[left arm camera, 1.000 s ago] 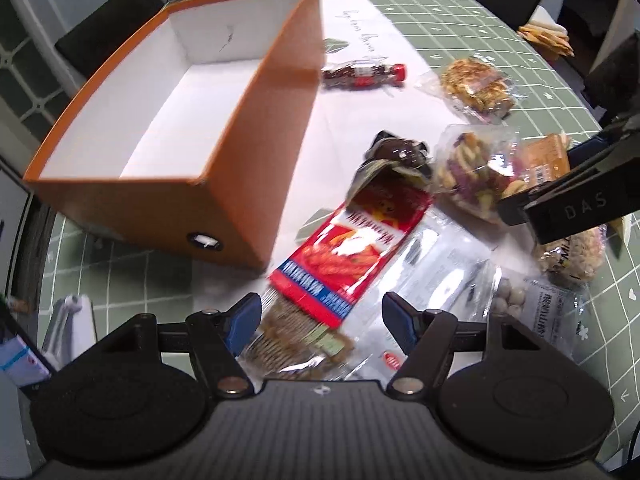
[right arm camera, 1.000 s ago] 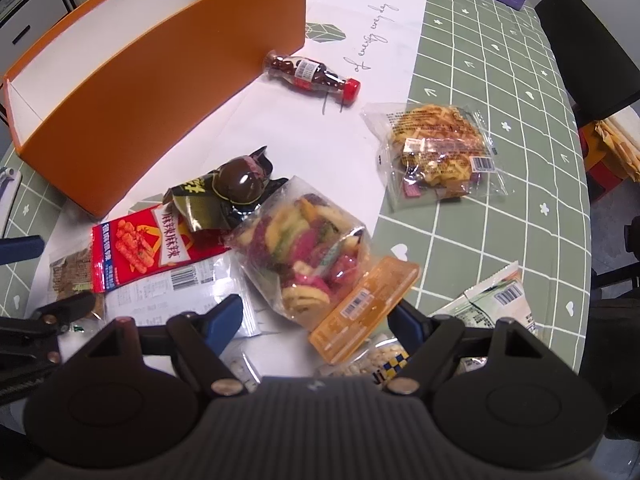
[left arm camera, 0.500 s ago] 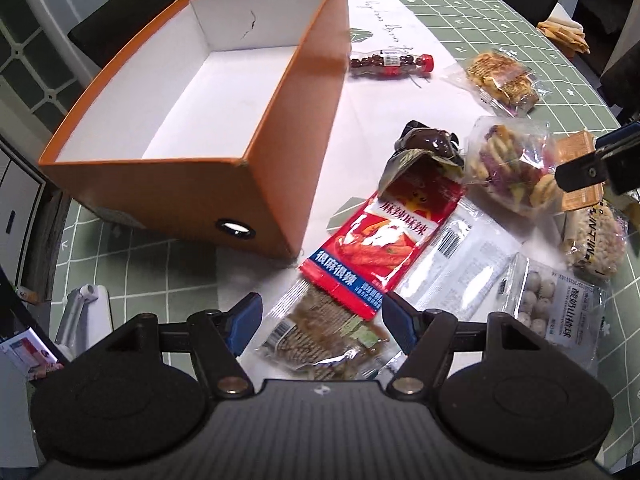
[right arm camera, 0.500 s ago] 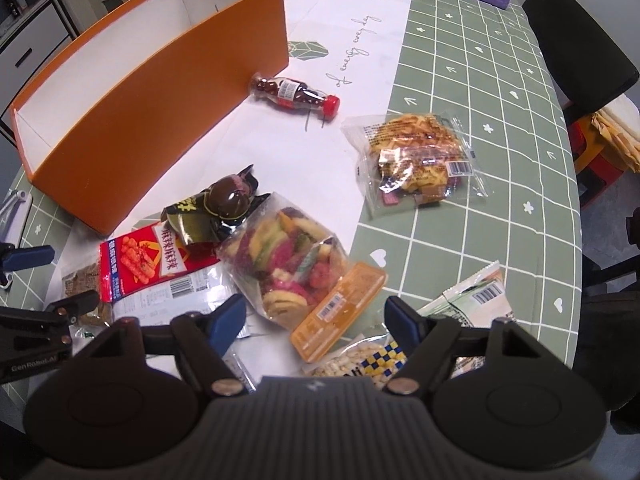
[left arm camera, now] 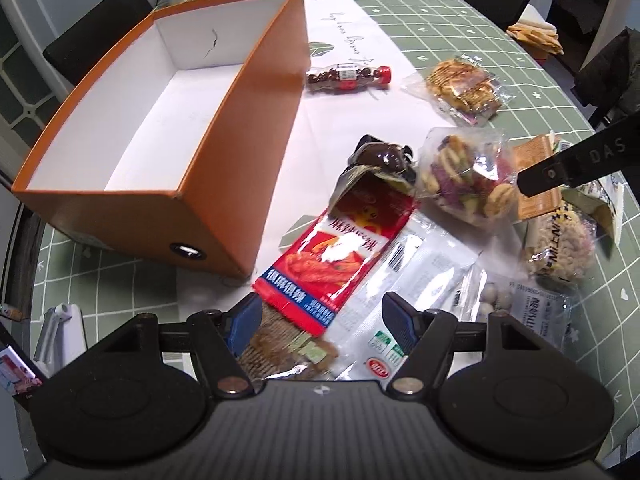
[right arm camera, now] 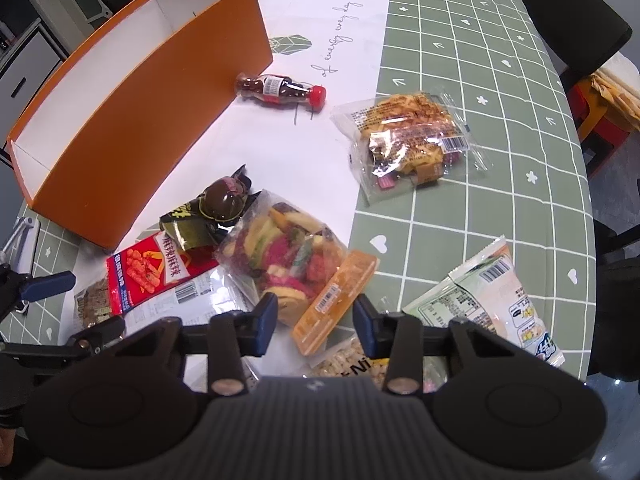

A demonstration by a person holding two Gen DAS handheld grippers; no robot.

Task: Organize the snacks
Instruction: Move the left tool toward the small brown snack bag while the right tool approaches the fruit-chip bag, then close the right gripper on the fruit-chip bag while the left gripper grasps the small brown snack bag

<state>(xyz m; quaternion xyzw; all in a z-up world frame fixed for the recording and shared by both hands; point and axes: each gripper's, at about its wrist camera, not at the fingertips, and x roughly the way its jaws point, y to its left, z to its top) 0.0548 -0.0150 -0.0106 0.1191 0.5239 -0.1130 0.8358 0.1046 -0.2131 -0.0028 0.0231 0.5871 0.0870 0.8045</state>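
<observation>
1. The left gripper (left arm camera: 322, 322) points forward and down, its blue-padded jaws spread wide with nothing clamped between them.
2. The right gripper (right arm camera: 316, 326) is also tilted downward, jaws parted, narrower than the left's, and gripping nothing.

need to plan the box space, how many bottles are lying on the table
1: a small bottle with a red cap, lying on its side on the white runner just past the far corner of the orange box. Others could be hidden under the snack bags.
</observation>
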